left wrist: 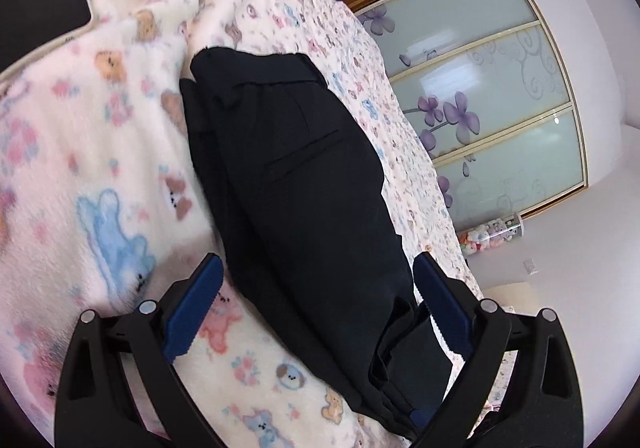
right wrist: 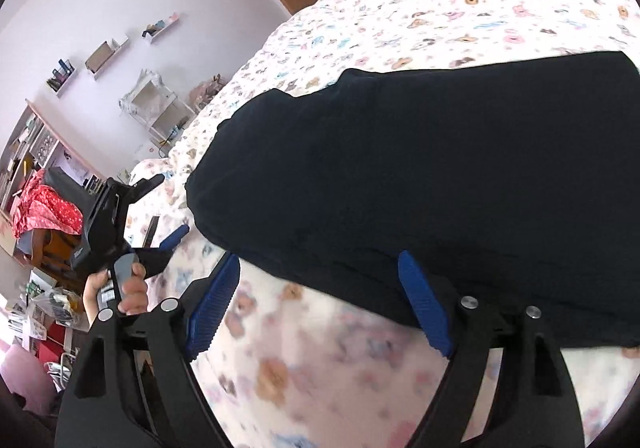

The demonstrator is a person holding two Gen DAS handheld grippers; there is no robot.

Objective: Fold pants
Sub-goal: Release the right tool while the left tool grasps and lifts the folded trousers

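Observation:
Black pants (left wrist: 296,183) lie folded lengthwise on a patterned fleece blanket (left wrist: 100,151) on a bed, waistband at the far end with a welt pocket showing. My left gripper (left wrist: 318,288) is open, its blue pads on either side of the lower leg part, just above the cloth. In the right wrist view the pants (right wrist: 440,175) fill the middle as a dark band. My right gripper (right wrist: 320,284) is open at the pants' near edge; its right pad (right wrist: 424,304) overlaps the cloth. The left gripper (right wrist: 120,232) shows at the left, held by a hand.
A black phone (left wrist: 44,11) lies on the blanket at the far left. A floral sheet (left wrist: 320,19) covers the bed beyond. A wardrobe with frosted glass doors (left wrist: 500,95) stands on the right. Shelves and clutter (right wrist: 36,175) line the far wall.

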